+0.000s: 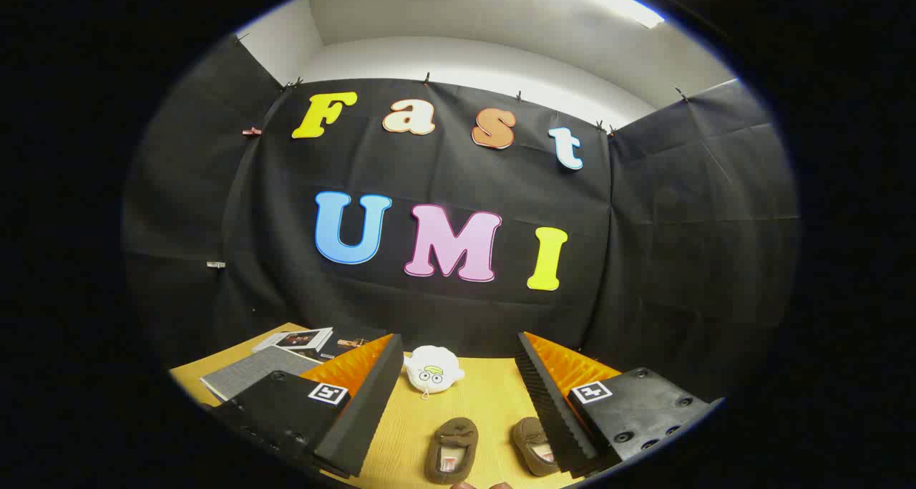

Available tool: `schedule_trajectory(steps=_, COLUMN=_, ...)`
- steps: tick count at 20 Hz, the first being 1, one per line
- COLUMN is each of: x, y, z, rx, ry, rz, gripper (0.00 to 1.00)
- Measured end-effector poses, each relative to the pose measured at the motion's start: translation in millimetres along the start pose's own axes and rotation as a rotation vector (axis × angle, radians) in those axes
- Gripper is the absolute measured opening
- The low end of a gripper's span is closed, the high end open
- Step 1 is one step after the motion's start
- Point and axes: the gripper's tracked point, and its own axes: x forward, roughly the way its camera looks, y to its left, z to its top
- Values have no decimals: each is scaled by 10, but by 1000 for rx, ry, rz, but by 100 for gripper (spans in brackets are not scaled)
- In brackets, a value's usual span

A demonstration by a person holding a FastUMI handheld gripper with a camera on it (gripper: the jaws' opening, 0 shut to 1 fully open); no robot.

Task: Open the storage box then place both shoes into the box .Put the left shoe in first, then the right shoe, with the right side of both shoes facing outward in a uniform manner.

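I see gripper (458, 396) fingers spread wide apart, nothing btwn pads. Two brown shoes (451, 449) (535, 444) on table (486, 385), white plush toy (432, 368) just beyond shoes.

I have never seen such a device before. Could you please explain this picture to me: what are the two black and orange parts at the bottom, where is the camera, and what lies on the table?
The camera sits on a hand-held gripper and looks forward along its two fingers. The two black parts with orange backs are those fingers: one finger on one side, the other finger opposite. They stand wide apart, so the gripper is open and holds nothing.

Below is a wooden table. Between the fingers lie two small brown shoes: one shoe in the middle, the second shoe close beside the other finger. Just beyond them sits a small white plush toy. Past the first finger lie a grey book and some printed papers. The black cloth behind is the booth's wall.
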Motion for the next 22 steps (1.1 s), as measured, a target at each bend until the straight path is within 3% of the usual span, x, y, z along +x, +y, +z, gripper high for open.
schedule_trajectory(steps=22, x=335, y=-214, z=-382, rx=84, ry=111, rz=31, gripper=97)
